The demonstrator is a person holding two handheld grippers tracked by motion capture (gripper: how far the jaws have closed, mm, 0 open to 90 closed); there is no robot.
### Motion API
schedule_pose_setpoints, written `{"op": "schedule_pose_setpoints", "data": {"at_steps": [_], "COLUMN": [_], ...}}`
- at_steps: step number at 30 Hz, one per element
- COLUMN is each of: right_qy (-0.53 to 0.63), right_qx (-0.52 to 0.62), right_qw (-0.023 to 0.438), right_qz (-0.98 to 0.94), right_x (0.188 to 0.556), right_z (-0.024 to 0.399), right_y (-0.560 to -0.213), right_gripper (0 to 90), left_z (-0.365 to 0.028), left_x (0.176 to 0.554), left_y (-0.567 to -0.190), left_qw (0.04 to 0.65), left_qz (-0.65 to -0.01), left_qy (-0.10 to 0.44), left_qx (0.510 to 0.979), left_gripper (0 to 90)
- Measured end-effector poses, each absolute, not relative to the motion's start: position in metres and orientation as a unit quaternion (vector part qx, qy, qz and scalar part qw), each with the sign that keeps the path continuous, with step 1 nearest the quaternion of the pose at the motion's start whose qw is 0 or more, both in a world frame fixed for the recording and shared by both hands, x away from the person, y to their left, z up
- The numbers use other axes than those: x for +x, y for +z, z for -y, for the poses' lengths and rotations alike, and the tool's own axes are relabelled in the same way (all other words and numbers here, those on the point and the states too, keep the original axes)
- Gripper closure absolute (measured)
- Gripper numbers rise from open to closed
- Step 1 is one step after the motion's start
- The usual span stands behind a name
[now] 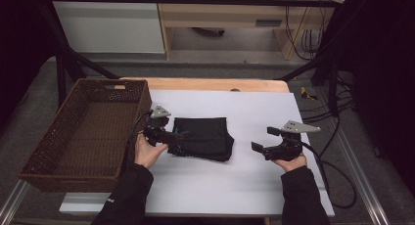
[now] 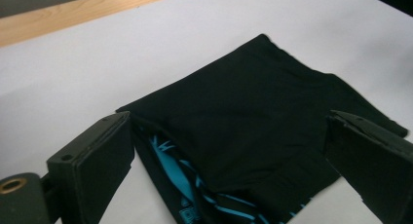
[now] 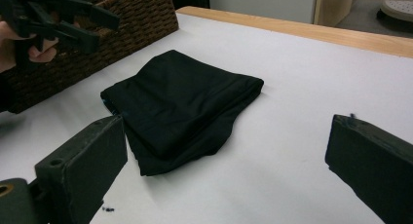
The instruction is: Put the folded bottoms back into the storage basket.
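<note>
A folded black garment (image 1: 203, 137) lies on the white table sheet (image 1: 220, 186), with a blue print showing at its near left edge (image 2: 195, 185). My left gripper (image 1: 177, 138) is open at the garment's left edge. In the left gripper view its jaws stand wide apart on either side of the garment's (image 2: 253, 112) near end, the left gripper (image 2: 226, 119) holding nothing. My right gripper (image 1: 262, 138) is open, a short way right of the garment and apart from it. Seen from the right gripper (image 3: 226, 121), the garment (image 3: 180, 102) lies ahead, with the left gripper (image 3: 63, 24) at the upper left.
A brown wicker basket (image 1: 88, 132) with nothing in it stands at the table's left side, close behind the left hand (image 1: 147, 154). Its wall also appears as the basket (image 3: 141, 14) in the right gripper view. The wooden table edge (image 1: 210, 84) runs along the back. Cables hang at the right.
</note>
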State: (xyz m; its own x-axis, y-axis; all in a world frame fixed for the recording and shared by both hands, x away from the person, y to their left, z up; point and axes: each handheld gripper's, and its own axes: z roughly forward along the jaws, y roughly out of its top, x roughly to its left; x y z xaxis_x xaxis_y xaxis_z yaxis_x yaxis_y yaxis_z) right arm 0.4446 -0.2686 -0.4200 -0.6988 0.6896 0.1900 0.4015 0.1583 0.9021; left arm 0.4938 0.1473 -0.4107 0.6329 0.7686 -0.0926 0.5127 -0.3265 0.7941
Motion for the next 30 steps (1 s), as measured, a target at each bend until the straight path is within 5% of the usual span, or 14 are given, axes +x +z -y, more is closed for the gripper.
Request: {"op": "schedule_pose_setpoints", "data": {"at_steps": [30], "right_qy": [0.534], "right_qx": [0.364], "right_qw": [0.132], "right_qz": [-0.751], "right_x": [0.445], "right_z": [0.268], "right_y": [-0.421], "right_gripper": [1.9], "left_z": [-0.152], "left_x": [0.522], "left_y": [-0.461], "left_qw": [0.372], "left_qz": [-0.461], "left_qy": [0.100], "left_qx": [0.800], "left_gripper": [31.5]}}
